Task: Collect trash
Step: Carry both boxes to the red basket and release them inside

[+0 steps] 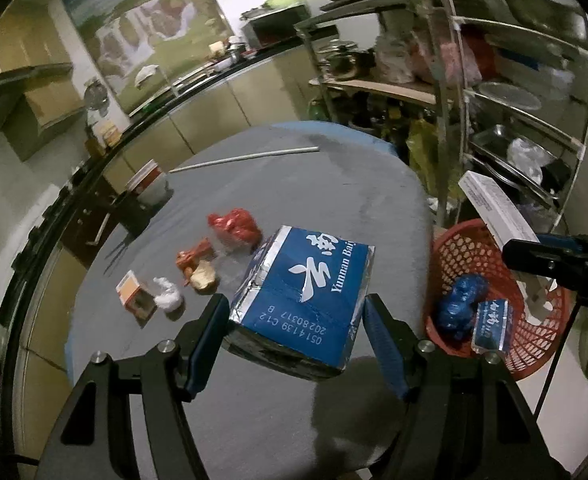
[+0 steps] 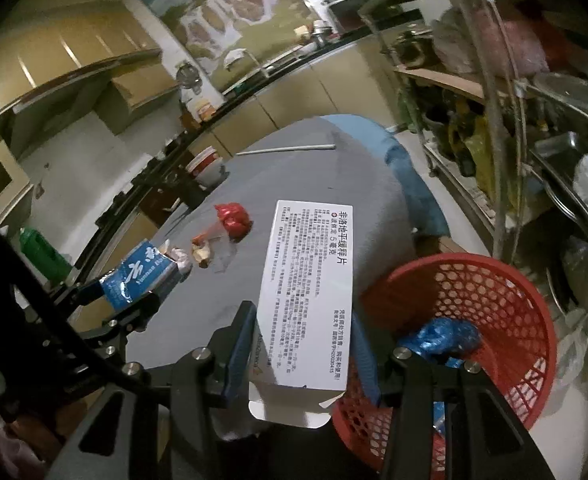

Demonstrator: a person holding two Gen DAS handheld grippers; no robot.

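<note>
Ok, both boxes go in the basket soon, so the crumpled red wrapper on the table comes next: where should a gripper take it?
Take the red wrapper across its bulging middle, coming from above. It sits as a rounded, crumpled lump with no flat edge to pinch. The clear plastic and orange scraps crowd its near side, so a level approach would likely push those.

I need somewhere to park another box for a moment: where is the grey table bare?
Bare: between the white rod and the red wad, and along the right edge beside the red basket. Crowded: the row from the red wad to the small orange box.
</note>
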